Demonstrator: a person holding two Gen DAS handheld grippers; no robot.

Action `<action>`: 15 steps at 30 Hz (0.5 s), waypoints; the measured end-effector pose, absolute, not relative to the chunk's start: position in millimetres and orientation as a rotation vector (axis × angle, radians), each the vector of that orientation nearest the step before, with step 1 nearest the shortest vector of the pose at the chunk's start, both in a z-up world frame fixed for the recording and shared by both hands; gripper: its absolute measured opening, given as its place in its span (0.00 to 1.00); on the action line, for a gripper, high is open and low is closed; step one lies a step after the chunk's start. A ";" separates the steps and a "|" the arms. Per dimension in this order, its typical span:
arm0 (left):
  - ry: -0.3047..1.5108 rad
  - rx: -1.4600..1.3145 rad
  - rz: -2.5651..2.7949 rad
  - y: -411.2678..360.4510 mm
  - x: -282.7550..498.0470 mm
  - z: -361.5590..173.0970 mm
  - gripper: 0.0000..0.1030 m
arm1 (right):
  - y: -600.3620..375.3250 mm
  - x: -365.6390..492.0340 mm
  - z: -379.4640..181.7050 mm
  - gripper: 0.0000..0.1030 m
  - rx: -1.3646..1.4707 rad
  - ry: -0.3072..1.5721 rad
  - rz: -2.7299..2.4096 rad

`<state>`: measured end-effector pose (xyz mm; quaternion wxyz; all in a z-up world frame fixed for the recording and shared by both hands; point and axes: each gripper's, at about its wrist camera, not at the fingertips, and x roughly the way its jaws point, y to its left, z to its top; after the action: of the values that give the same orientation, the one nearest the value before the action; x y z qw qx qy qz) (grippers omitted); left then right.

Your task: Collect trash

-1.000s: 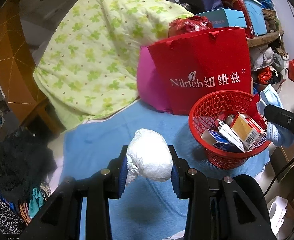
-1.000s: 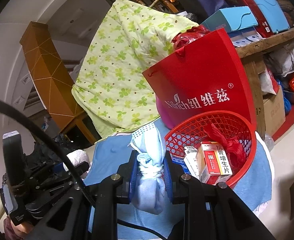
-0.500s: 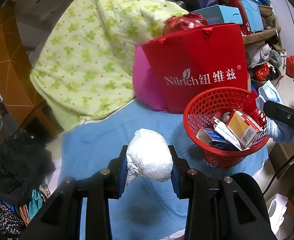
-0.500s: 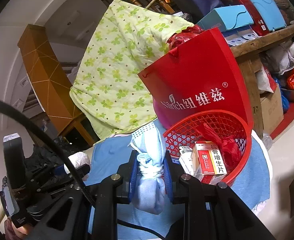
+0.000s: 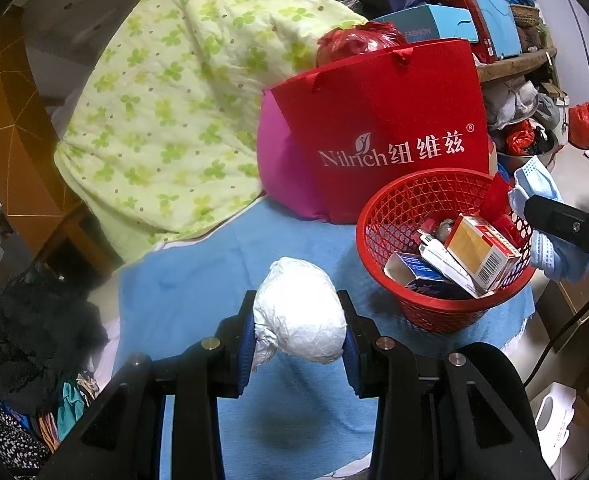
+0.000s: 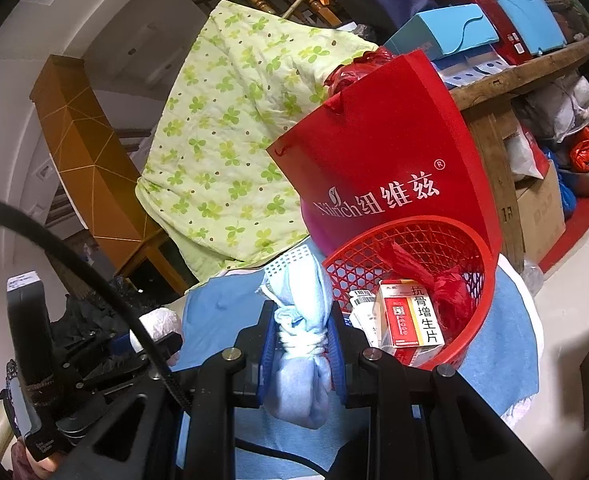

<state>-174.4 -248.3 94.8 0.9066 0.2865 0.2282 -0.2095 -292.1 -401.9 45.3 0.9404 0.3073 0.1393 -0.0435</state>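
Left wrist view: the red basket [image 5: 378, 216] on the blue-covered tabletop [image 5: 198, 280] already holds about three boxes and red wrapping. Two pieces remain, both in the air. The left hand-held gripper [image 5: 298, 330] pinches one paper wad [image 5: 300, 320] near the basket; the right hand-held gripper [image 6: 300, 334] pinches one mask [image 6: 302, 320] just beside its rim.

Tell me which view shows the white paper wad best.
Left wrist view: the white paper wad sits large and unobstructed in the left gripper. The right wrist view shows only a small, partly hidden part of it at left.
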 end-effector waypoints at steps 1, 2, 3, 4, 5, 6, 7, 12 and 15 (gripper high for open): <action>0.472 0.592 -0.434 -248.8 -174.6 94.4 0.38 | -402.6 -291.8 45.2 0.25 0.628 0.285 -0.089; 0.473 0.592 -0.435 -249.5 -174.7 94.2 0.38 | -402.8 -291.7 44.9 0.25 0.629 0.286 -0.090; 0.474 0.593 -0.436 -250.0 -175.0 93.8 0.38 | -403.2 -291.9 44.6 0.25 0.629 0.286 -0.090; 0.474 0.594 -0.436 -250.9 -175.3 93.5 0.38 | -404.0 -292.3 44.1 0.25 0.631 0.286 -0.090; 0.473 0.595 -0.437 -251.1 -175.8 93.3 0.38 | -404.5 -292.5 43.5 0.25 0.633 0.286 -0.090; 0.473 0.596 -0.439 -251.5 -176.0 93.2 0.38 | -405.1 -292.6 42.6 0.25 0.634 0.287 -0.091; 0.474 0.597 -0.440 -251.7 -175.9 92.9 0.38 | -405.7 -292.2 42.9 0.25 0.635 0.287 -0.092; 0.478 0.602 -0.445 -253.5 -176.0 91.3 0.38 | -407.1 -292.0 41.7 0.25 0.640 0.289 -0.096; 0.479 0.604 -0.447 -255.7 -176.2 89.9 0.38 | -408.3 -292.9 40.5 0.25 0.646 0.289 -0.097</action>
<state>-176.2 -255.7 89.9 0.9023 0.2922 0.2319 -0.2162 -292.9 -408.3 40.5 0.9369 0.3160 0.1415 -0.0476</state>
